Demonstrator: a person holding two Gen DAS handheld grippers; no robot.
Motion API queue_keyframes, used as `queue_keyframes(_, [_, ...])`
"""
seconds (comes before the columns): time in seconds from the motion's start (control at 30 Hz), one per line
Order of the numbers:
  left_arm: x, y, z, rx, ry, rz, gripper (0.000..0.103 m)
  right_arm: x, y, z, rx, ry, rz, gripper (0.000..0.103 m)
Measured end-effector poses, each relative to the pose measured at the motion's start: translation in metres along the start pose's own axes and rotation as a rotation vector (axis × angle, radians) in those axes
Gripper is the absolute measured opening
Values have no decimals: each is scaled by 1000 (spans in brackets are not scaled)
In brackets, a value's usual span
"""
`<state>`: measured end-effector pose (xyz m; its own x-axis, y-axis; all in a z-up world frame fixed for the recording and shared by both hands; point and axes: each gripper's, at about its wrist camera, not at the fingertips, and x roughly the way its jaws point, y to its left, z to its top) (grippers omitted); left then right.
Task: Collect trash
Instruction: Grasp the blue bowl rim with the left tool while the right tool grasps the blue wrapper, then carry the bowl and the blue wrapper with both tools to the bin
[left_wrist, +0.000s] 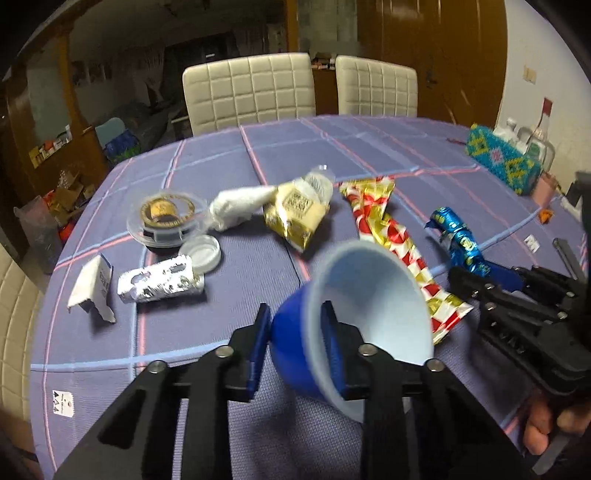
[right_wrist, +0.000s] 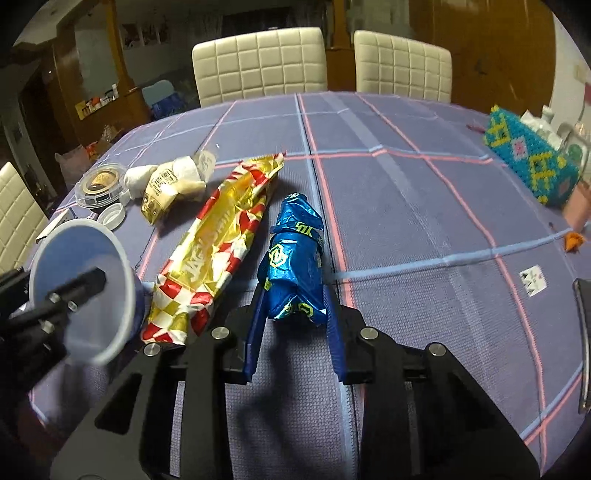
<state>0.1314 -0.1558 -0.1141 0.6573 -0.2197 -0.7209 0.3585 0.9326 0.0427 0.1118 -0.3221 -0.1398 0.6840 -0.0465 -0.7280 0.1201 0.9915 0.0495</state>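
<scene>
A blue paper cup with a pale inside lies tilted, its mouth facing up and right. My left gripper is shut on the cup's wall, with one finger outside and the other inside the rim. The right wrist view shows the same cup at the far left. A crumpled blue foil wrapper rests on the checked tablecloth, and my right gripper is shut on its near end. In the left wrist view the blue foil wrapper is at the right.
A red-and-gold wrapper lies between cup and blue wrapper. Further left are a gold packet, a white wad, a clear lidded tub, a white cap, a foil blister pack and torn card. A beaded box stands at the right, with chairs behind.
</scene>
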Motion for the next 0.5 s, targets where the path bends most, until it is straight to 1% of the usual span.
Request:
queue_keyframes(0.1, [-6, 2, 0, 12, -26, 34, 23, -6, 10, 3, -30, -25, -2, 32])
queue_keyframes(0.27, [-12, 18, -1, -23, -34, 68, 23, -17, 31, 8, -82, -61, 8, 32])
queue_keyframes(0.5, [-27, 49, -5, -64, -58, 118, 23, -22, 64, 9, -137, -59, 48, 32])
